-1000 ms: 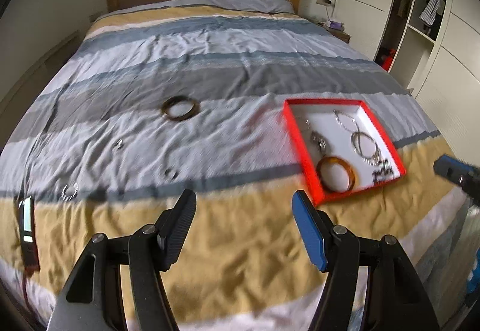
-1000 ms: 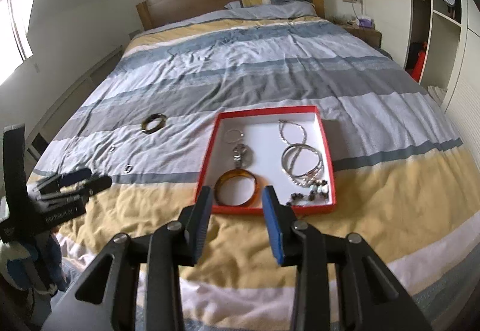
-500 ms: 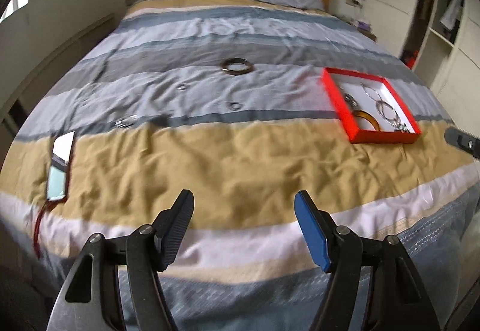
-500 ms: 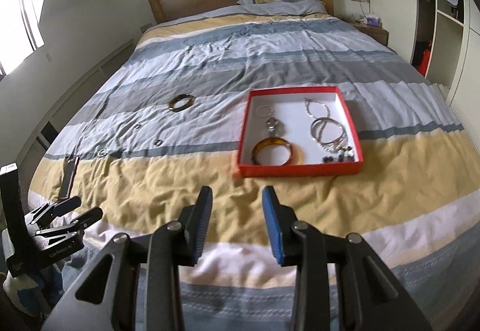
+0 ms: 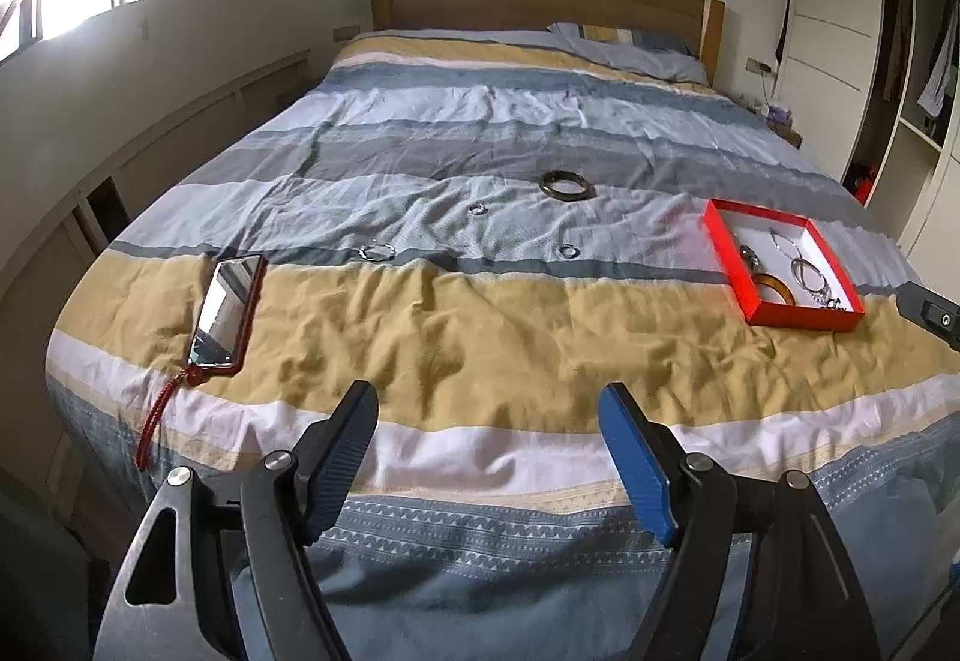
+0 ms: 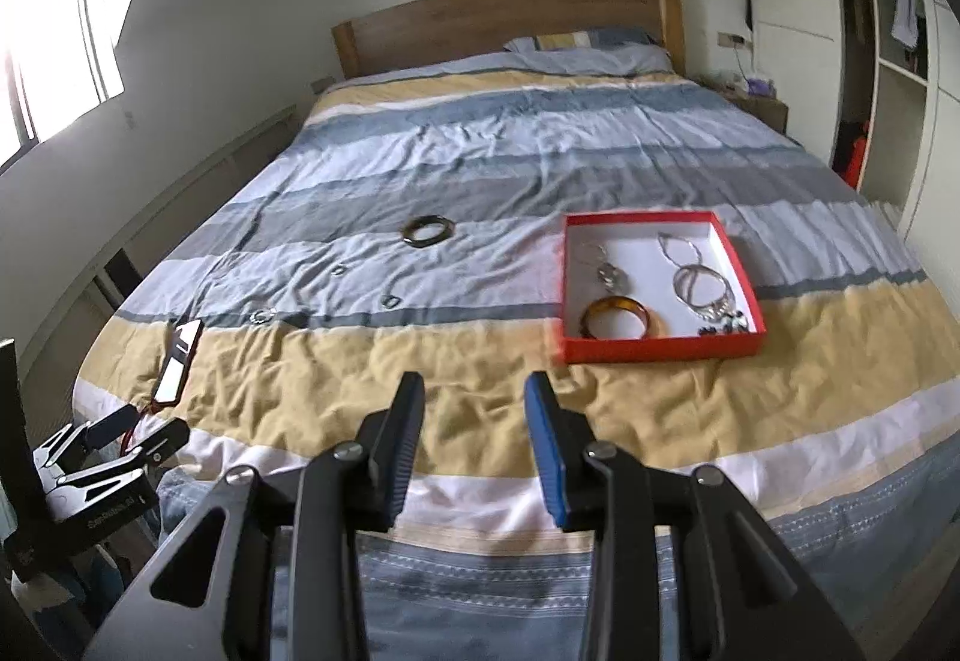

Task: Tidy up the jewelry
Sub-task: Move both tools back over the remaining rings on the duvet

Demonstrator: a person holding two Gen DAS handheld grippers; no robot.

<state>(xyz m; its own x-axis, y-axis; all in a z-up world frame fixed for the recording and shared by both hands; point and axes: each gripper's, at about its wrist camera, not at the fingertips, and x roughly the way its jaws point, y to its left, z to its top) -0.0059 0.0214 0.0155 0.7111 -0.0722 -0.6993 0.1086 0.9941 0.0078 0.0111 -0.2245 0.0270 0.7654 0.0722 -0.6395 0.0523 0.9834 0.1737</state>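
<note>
A: Left of the box [image 5: 739, 265] lie a phone [image 5: 225, 306], three rings [image 5: 377, 252] and a bangle [image 5: 566, 185] on the bed [image 5: 480, 337].

B: Left tongs [image 5: 487, 457] gape empty, right tongs [image 6: 474, 430] half-open, empty. I'd approach each ring low and pinch its rim.

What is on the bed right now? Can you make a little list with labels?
place: bed with striped cover
box: red box, open, on the right
in box: amber bangle, silver chains, pendant
loose on bed: dark bangle, three small rings
also: phone on the left
left gripper: open, empty
right gripper: open, empty
</note>
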